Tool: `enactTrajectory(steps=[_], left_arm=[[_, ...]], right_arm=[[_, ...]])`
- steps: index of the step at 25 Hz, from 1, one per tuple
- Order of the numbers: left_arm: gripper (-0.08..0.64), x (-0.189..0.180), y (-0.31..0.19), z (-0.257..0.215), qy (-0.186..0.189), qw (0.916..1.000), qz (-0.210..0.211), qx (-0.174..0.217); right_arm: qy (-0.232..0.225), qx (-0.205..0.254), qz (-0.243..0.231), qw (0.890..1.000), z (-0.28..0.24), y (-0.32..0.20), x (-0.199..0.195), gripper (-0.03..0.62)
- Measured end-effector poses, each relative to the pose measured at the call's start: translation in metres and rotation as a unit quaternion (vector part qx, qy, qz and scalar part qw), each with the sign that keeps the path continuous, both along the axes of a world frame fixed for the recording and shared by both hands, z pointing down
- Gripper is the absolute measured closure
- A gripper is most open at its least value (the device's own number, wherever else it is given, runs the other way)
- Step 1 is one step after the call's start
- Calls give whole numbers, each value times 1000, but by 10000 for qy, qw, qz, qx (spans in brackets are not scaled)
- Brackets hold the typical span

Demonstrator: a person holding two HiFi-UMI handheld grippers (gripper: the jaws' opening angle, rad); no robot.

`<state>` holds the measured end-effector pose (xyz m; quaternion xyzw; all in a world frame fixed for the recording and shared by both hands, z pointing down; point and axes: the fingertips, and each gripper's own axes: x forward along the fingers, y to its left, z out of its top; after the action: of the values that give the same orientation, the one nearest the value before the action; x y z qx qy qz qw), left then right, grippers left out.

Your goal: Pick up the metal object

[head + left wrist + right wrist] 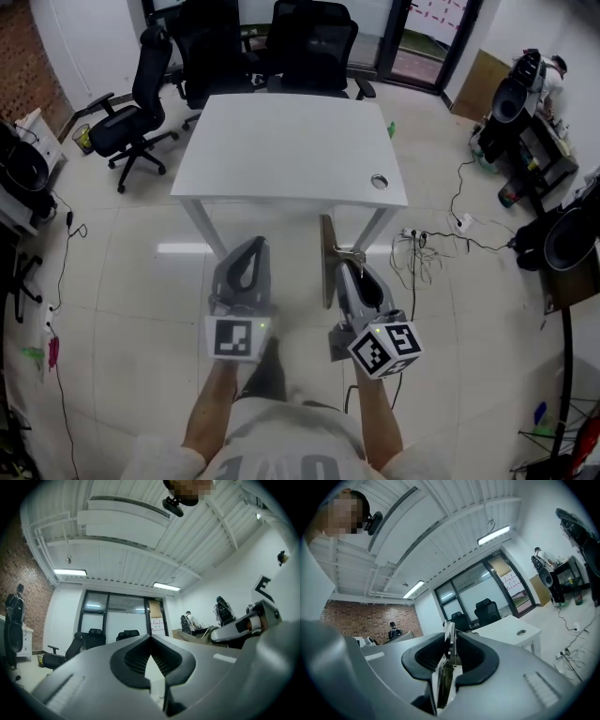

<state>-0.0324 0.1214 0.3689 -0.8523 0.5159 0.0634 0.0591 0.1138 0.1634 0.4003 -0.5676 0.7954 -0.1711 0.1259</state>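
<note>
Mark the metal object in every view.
Head view: metal object at centre, an upright strip in the right claw.
Left gripper view: unclear; perhaps the tan strip, middle right.
Right gripper view: lower centre, clamped between the jaws.
Shared landmark: black chairs by the glass doors.

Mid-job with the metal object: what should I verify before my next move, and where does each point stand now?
1. Metal object between the right gripper jaws: ok, the pads press on both of its flat sides.
2. Object off any surface: ok, the head view shows it held in the air in front of the white table.
3. Left gripper free: ok, jaws together with nothing between them.
4. Grip security: cannot tell; the thin piece sticks out well past the jaw tips.
5. Floor cables: ok, they lie off to the right, apart from both grippers.
</note>
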Motion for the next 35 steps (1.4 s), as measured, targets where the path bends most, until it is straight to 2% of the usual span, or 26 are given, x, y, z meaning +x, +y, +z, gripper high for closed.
enactTrajectory(steps=[3, 7, 13, 16, 25, 35], left_arm=[[558, -4, 50, -5, 52, 9999, -82, -64], [558, -10, 97, -16, -109, 9999, -59, -57], [558, -12, 142, -34, -203, 9997, 32, 166], [558, -17, 162, -46, -130, 9996, 47, 246], [558, -28, 192, -41, -172, 9996, 144, 165], [558, -24, 209, -38, -89, 9999, 130, 48]], right_arm=[[-45, -65, -108, 9999, -3, 50, -8, 495], [-85, -58, -185, 9998, -19, 96, -21, 495], [-137, 147, -42, 9998, -42, 135, -23, 495], [-144, 135, 34, 9998, -44, 149, -25, 495], [107, 72, 133, 9998, -40, 174, -42, 499], [103, 84, 157, 9998, -42, 188, -34, 499]])
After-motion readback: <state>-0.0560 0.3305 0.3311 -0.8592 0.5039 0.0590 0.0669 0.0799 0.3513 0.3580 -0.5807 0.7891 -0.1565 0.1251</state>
